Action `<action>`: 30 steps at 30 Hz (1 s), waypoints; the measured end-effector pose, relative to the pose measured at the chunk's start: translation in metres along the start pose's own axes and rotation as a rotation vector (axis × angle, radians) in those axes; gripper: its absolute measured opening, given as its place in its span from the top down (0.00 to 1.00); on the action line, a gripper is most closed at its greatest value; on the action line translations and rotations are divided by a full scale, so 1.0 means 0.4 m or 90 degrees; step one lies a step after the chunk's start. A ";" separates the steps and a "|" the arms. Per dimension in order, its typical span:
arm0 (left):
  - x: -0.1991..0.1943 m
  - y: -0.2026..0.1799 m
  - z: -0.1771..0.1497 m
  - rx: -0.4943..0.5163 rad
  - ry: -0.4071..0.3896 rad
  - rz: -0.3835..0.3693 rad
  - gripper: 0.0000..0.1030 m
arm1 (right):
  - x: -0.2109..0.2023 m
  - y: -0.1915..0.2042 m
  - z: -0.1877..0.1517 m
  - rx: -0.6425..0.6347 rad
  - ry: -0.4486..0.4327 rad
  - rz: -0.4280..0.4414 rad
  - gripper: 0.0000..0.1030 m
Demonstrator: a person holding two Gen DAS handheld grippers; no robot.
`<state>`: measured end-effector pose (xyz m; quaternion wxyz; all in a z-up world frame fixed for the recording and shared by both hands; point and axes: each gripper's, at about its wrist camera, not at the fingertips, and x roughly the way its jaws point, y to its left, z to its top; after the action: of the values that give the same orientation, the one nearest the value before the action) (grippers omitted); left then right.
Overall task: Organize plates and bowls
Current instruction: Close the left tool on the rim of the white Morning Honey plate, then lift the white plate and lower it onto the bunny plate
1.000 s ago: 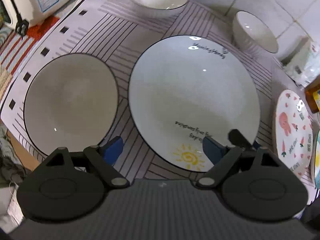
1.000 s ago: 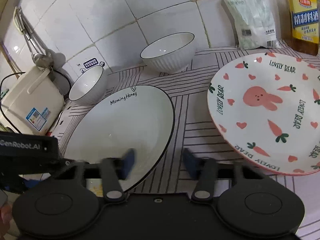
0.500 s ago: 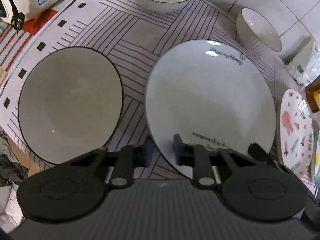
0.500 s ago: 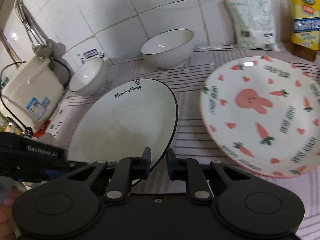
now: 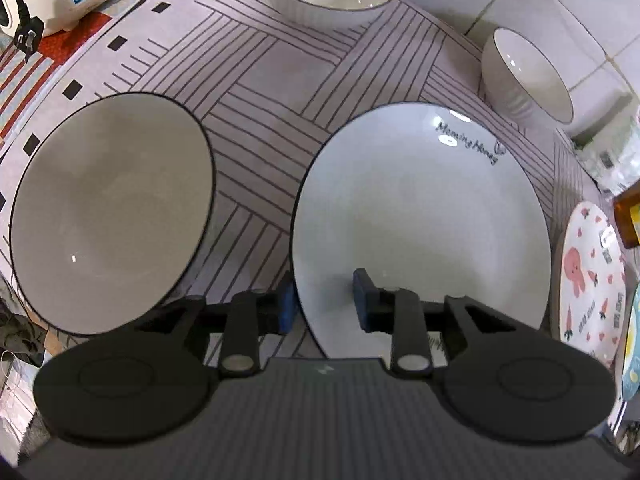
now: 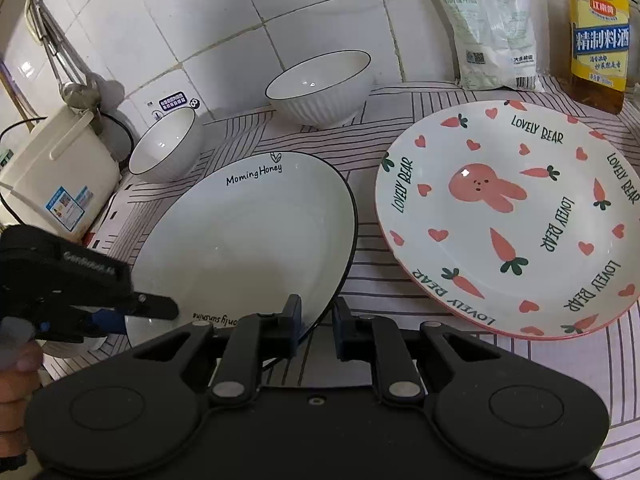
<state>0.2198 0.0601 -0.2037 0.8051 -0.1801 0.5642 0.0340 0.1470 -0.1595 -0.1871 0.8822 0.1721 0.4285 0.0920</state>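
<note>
A white plate [image 5: 420, 220] with a black rim and "Morning Honey" lettering lies on the striped mat [image 5: 280, 80]. My left gripper [image 5: 324, 302] straddles its near left rim. One blue pad is against the outside of the rim and the other rests on the inside, and the jaws are opening slightly. In the right wrist view my right gripper [image 6: 316, 320] is shut on the near right rim of the same plate [image 6: 248, 232]. My left gripper [image 6: 136, 316] shows there at the plate's lower left. A grey deep plate [image 5: 108, 208] sits left of the white one.
Two white ribbed bowls [image 6: 320, 88] [image 6: 164, 148] stand by the tiled wall. A rabbit-and-carrot plate [image 6: 508, 216] lies to the right. A rice cooker [image 6: 52, 172] is at the left. A bag [image 6: 492, 28] and a bottle [image 6: 600, 36] are at the back right.
Both grippers went from wide open to closed over the white plate's near rim. The left jaws then widened a little, and the plate now sits deeper between them.
</note>
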 end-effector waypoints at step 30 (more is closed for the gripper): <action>-0.147 -0.075 -0.043 0.087 -0.014 -0.020 0.75 | -0.118 -0.013 0.080 0.029 -0.014 0.029 0.80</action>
<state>0.1907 0.0351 -0.1471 0.8220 -0.1329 0.5536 -0.0155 0.1430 -0.1863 -0.1365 0.8803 0.2029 0.4169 0.1007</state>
